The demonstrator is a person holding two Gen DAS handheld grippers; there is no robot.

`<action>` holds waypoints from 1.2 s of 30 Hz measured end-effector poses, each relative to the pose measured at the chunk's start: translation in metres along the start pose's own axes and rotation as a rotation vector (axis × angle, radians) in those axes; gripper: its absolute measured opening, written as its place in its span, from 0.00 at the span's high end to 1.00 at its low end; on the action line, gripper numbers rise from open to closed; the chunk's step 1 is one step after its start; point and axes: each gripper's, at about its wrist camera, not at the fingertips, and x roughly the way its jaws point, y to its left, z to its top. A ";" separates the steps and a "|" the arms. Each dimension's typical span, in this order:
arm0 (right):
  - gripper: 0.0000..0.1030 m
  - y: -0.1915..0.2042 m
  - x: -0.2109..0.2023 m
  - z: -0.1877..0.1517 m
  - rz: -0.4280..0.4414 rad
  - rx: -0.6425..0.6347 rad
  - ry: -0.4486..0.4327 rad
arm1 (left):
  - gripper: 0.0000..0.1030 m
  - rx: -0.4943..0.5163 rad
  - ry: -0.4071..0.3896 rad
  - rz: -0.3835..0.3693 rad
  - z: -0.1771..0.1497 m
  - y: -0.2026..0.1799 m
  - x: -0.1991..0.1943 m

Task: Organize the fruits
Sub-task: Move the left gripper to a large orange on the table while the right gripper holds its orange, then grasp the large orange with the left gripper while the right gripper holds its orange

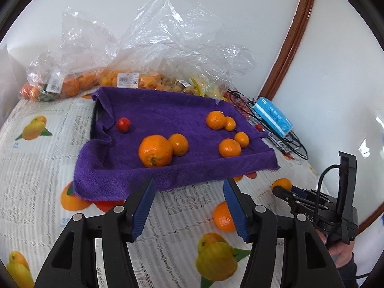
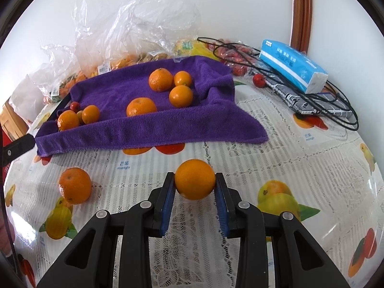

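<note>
Your right gripper [image 2: 195, 184] clamps an orange [image 2: 195, 178] just above the tablecloth [image 2: 276, 144], short of the purple towel [image 2: 134, 129], while your left gripper [image 1: 188, 206] stands open and empty, so next you likely carry it forward onto the towel beside the others.

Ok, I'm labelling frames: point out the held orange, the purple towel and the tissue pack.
held orange [image 2: 195, 178], right wrist view, front face
purple towel [image 2: 124, 88], right wrist view, bare middle
tissue pack [image 2: 291, 66], right wrist view, top face
</note>
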 end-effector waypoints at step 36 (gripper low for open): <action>0.68 -0.002 0.000 -0.004 0.082 -0.035 -0.007 | 0.60 0.089 0.156 0.341 -0.031 -0.015 0.039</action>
